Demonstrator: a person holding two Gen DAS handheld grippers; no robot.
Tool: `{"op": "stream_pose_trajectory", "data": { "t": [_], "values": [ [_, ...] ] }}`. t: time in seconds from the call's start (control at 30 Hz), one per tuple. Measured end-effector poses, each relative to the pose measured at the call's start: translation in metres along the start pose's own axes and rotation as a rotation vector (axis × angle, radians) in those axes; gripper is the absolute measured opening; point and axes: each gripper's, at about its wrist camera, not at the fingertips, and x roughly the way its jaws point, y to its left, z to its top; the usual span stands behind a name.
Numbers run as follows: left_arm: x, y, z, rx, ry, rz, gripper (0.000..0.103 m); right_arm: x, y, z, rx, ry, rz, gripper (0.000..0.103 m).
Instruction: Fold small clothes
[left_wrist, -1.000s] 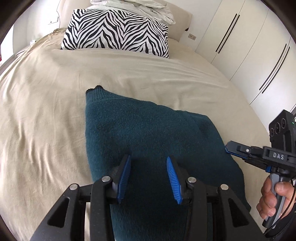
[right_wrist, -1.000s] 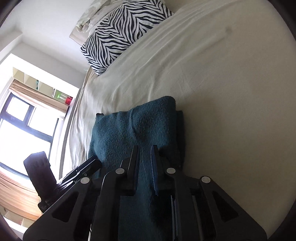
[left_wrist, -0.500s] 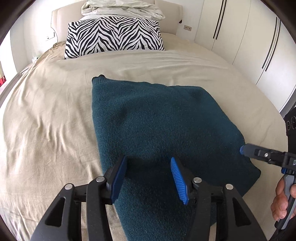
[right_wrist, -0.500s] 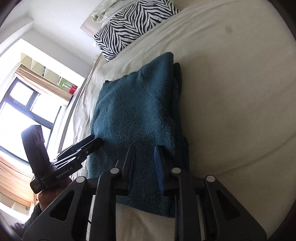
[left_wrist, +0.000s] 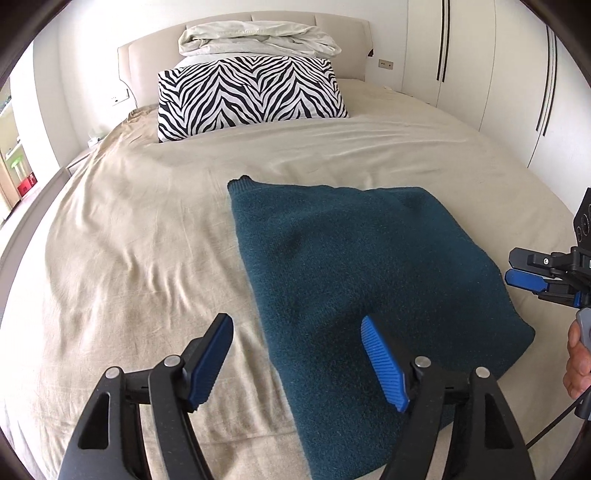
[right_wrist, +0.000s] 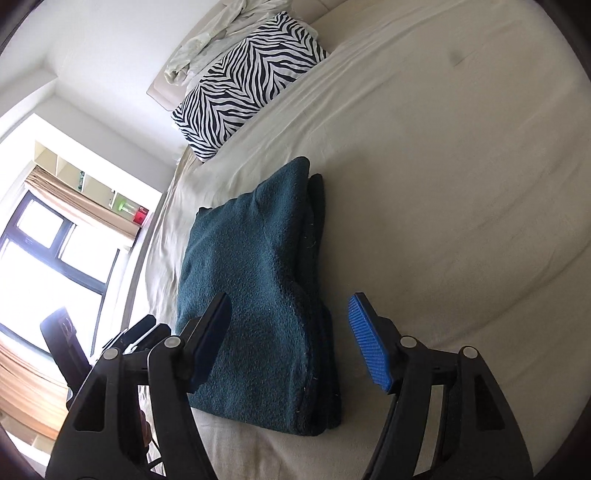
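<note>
Now the folded teal sweater (left_wrist: 354, 280) lies flat on the bed (left_wrist: 122, 240), near the foot, while the left gripper (left_wrist: 297, 360) and right gripper (right_wrist: 290, 339) hover over it, fingers opening, gripping nothing.

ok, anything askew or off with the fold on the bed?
Nothing stands out. The teal sweater lies folded flat on the bed sheet, its layers stacked evenly along the right edge; one small corner pokes out at the far left.

1. The left gripper (left_wrist: 297, 356) is angled downward; its jaws are opening, with nothing pressed between the pads.
2. The right gripper (right_wrist: 290, 341) is likewise tilted down, its jaws opening, nothing gripped.
</note>
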Motion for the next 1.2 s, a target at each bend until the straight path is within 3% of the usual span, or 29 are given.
{"op": "stream_pose_trajectory", "data": {
  "t": [0.13,0.3,0.4,0.5,0.63,0.73,0.77,0.8,0.97,1.13,1.2],
  "values": [
    [0.007,0.022,-0.002,-0.065,-0.006,0.040,0.088,0.020,-0.004,0.008,0.008,0.040,-0.009,0.065],
    [0.041,0.054,-0.008,-0.237,0.110,-0.103,0.088,0.044,-0.010,0.021,0.020,0.082,0.010,0.065],
    [0.061,0.060,-0.009,-0.308,0.169,-0.210,0.088,0.059,-0.010,0.029,0.027,0.110,0.018,0.065],
    [0.073,0.062,-0.004,-0.352,0.202,-0.264,0.087,0.070,-0.004,0.037,0.016,0.123,0.021,0.064],
    [0.086,0.058,0.004,-0.366,0.232,-0.301,0.083,0.093,0.008,0.043,-0.012,0.182,0.001,0.059],
    [0.091,0.050,0.009,-0.353,0.251,-0.318,0.068,0.108,0.010,0.048,-0.001,0.210,-0.021,0.042],
    [0.093,0.047,0.010,-0.352,0.263,-0.334,0.057,0.112,0.010,0.050,0.008,0.216,-0.031,0.035],
    [0.093,0.044,0.012,-0.350,0.272,-0.317,0.057,0.116,0.012,0.051,0.011,0.222,-0.040,0.032],
    [0.089,0.028,0.016,-0.274,0.270,-0.233,0.049,0.125,0.044,0.046,-0.134,0.214,-0.204,0.026],
    [0.068,0.024,0.013,-0.231,0.244,-0.200,0.036,0.134,0.106,0.022,-0.422,0.159,-0.474,0.021],
    [0.049,0.029,0.009,-0.227,0.228,-0.201,0.032,0.129,0.133,0.010,-0.516,0.118,-0.535,0.020]
  ]
}}
